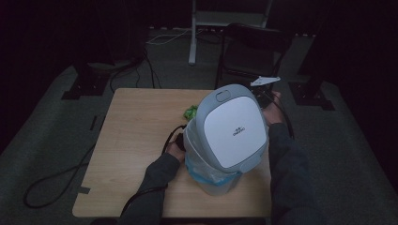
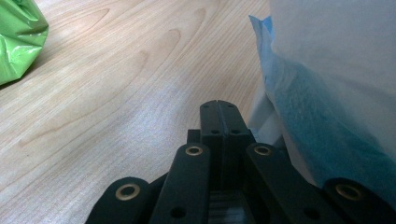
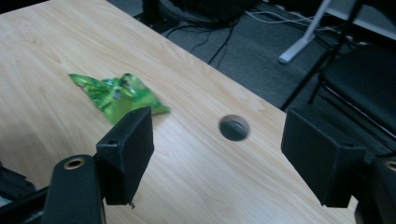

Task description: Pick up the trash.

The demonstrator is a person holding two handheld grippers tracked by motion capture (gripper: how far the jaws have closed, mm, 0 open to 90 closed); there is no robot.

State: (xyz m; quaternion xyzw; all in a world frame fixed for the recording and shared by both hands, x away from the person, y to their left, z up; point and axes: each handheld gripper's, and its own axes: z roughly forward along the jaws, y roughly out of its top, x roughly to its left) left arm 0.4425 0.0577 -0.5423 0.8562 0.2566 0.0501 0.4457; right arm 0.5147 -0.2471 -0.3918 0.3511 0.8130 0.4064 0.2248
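Observation:
A white bin with a blue liner stands near the table's front, its grey and white lid raised and tilted toward the camera. A crumpled green wrapper lies on the table behind the bin's left side. My left gripper is shut with nothing between its jaws, low over the wood and close against the bin's left wall. My right gripper is wide open and holds nothing, hovering behind the bin over the far right of the table. The green wrapper lies just beyond its left jaw.
The wooden table has a round cable hole near its far right edge. A black chair stands just behind the table, with a white stand leg and cables on the dark floor beyond.

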